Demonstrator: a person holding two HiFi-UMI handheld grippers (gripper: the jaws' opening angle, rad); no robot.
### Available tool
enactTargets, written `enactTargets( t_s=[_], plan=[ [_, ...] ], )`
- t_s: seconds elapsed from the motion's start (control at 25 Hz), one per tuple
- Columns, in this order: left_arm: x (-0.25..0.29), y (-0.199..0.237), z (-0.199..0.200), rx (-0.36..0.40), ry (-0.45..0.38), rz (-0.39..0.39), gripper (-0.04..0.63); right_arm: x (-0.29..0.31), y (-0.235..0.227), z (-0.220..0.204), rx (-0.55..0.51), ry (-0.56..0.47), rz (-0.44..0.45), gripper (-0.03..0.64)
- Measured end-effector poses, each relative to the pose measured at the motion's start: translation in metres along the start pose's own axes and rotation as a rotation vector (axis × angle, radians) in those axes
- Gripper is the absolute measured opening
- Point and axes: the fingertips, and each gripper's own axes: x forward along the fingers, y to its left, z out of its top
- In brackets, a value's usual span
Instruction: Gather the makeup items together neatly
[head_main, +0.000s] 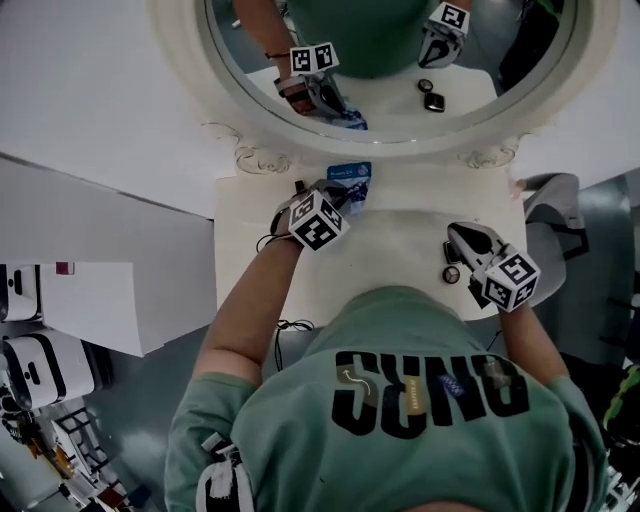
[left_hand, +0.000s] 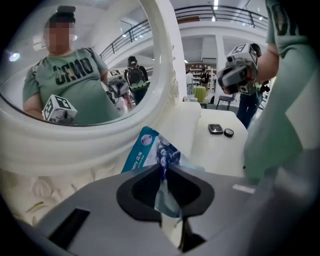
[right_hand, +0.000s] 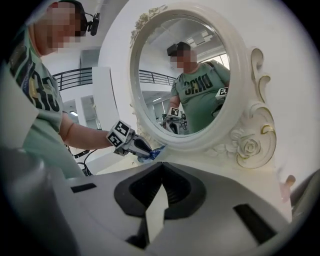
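A white vanity table (head_main: 400, 250) stands under a round mirror (head_main: 250, 120). My left gripper (head_main: 352, 196) is near the back of the table at the mirror's base, shut on a blue-and-white makeup packet (head_main: 350, 172). In the left gripper view the packet (left_hand: 148, 150) sticks up from between the closed jaws of the left gripper (left_hand: 164, 167). A black square compact (left_hand: 215, 128) and a small round black pot (left_hand: 228, 132) lie together at the table's right side. My right gripper (head_main: 455, 232) hovers over them, shut with nothing in it; the right gripper (right_hand: 161, 167) shows closed, bare jaws.
The mirror's ornate white frame (right_hand: 250, 145) rises directly behind the table. A black cable (head_main: 268, 240) hangs off the table's left edge. A grey seat (head_main: 555, 210) stands to the right, and white appliances (head_main: 40, 350) sit on the floor at the left.
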Motion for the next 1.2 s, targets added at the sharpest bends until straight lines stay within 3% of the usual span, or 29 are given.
enactTargets(
  t_s=[0.16,0.24,0.36,0.72,0.8,0.96,1.08,1.2],
  plan=[
    [0.025,0.005,-0.019,0.069,0.073,-0.077,0.06,0.001,0.007,-0.006,0.02,0.017,-0.066,-0.004],
    [0.033,0.002,-0.023,0.02,0.077,-0.123,0.09,-0.002,0.009,-0.009,0.03,0.025,-0.094,-0.004],
    [0.037,-0.003,-0.022,-0.113,0.056,-0.184,0.14,-0.005,0.013,-0.01,0.035,0.033,-0.122,-0.003],
    [0.038,-0.004,-0.02,-0.195,0.026,-0.145,0.151,-0.021,0.022,0.001,-0.023,0.021,-0.121,-0.003],
    [0.03,-0.002,-0.011,-0.207,0.001,-0.124,0.193,-0.03,0.018,0.005,-0.04,0.008,-0.113,-0.003],
    [-0.027,0.018,0.042,-0.219,-0.166,0.004,0.206,-0.049,0.004,0.01,-0.066,-0.03,-0.071,-0.003],
    [-0.097,0.023,0.092,-0.306,-0.442,0.125,0.196,-0.066,-0.012,0.006,-0.078,-0.045,-0.033,-0.003],
    [-0.162,0.013,0.114,-0.447,-0.689,0.258,0.111,-0.084,-0.03,0.0,-0.083,-0.052,0.017,-0.003]
  ],
)
